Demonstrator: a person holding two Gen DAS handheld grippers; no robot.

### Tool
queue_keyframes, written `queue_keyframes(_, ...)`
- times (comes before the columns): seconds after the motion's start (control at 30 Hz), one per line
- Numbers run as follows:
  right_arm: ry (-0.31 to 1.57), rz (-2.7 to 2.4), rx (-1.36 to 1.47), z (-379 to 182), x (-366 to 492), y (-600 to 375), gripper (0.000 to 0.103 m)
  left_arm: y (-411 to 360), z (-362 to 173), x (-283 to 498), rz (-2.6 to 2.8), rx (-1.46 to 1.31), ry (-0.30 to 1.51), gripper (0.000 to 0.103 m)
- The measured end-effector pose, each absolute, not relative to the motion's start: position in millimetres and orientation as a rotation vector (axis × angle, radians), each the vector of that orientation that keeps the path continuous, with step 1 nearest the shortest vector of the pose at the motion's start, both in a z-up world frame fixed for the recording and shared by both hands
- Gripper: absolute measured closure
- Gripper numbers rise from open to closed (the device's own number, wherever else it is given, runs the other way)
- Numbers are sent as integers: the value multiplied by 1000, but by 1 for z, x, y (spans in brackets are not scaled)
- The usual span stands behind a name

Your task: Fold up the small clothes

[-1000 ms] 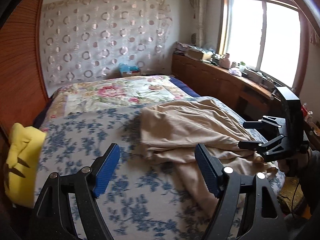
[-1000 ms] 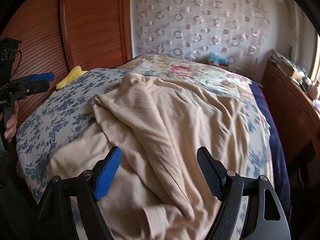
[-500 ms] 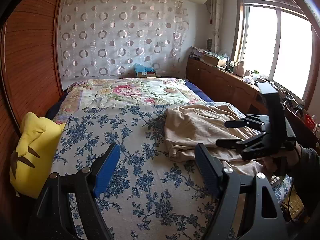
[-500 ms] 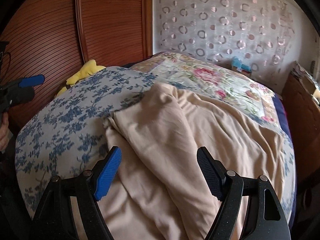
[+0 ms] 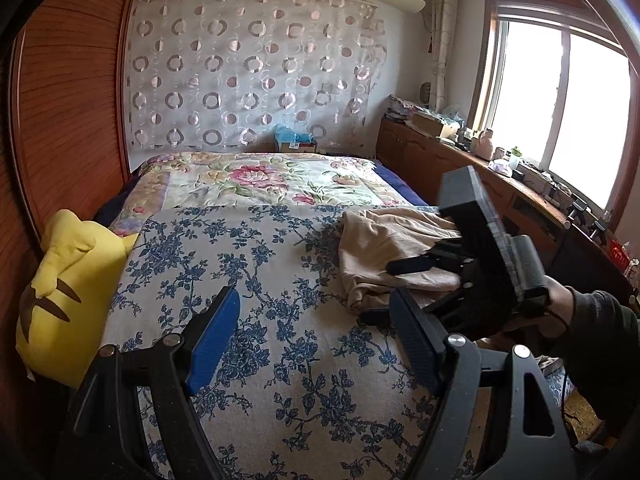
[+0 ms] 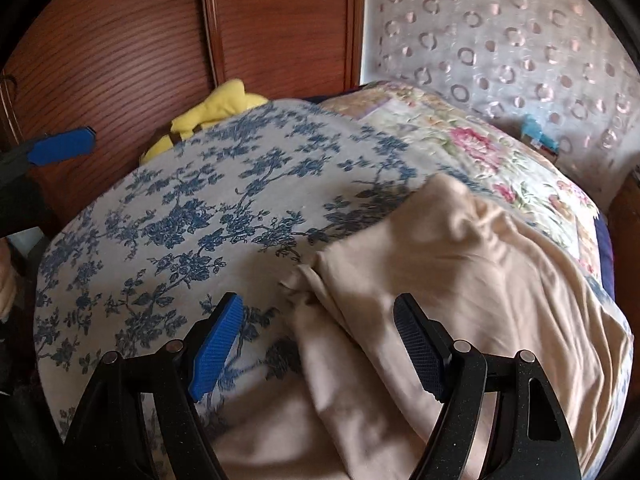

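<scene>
Both claws open, nothing held; the cloth lies rumpled under the right one.

Your right claw [image 6: 318,338] hangs with jaws spread over the near edge of the beige cloth [image 6: 460,280], which runs on ahead and to its right across the bed [image 6: 180,216]. It looks light, soft and limp, so it will likely sag and slide; take it at the bunched corner just ahead of the jaws, pinching every layer. Your left claw [image 5: 316,336], also spread and empty, is over bare sheet, with the cloth ahead to its right. Beyond, a yellow pillow [image 5: 64,292] sits at far left.
</scene>
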State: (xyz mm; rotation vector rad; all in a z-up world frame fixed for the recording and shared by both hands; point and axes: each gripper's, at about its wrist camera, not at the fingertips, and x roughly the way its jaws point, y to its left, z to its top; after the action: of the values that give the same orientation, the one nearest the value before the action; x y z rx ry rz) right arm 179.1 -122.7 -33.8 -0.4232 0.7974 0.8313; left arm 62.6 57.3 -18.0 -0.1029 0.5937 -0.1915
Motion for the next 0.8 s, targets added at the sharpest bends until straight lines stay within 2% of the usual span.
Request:
queue_keyframes(0.2,814,814,-463,-41,194,-104,27,54,-20,60,-182,-82,590,25)
queue_keyframes(0.37,819,800,-495,-51,197,-94,42,53,-19,58,-189,-83,588,25)
queue_keyframes(0.4,820,806,-488,-53,194,-91,51,53,-19,58,-191,-82,589,25)
queue_keyframes(0.43,816,803,-482,-52,195,-92,73,52,-19,58,-192,-82,590,25)
queue_keyframes(0.47,806,799,-482,-51,195,-93,87,52,-19,58,-194,-81,590,25)
queue_keyframes(0.5,794,788,-498,-51,194,-93,90,51,-19,58,-196,-81,592,25)
queue_keyframes(0.63,747,790,-487,-38,186,-104,93,46,-21,57,-209,-77,599,25)
queue_keyframes(0.8,625,707,-410,19,185,-149,93,35,-26,60,-231,-72,613,25)
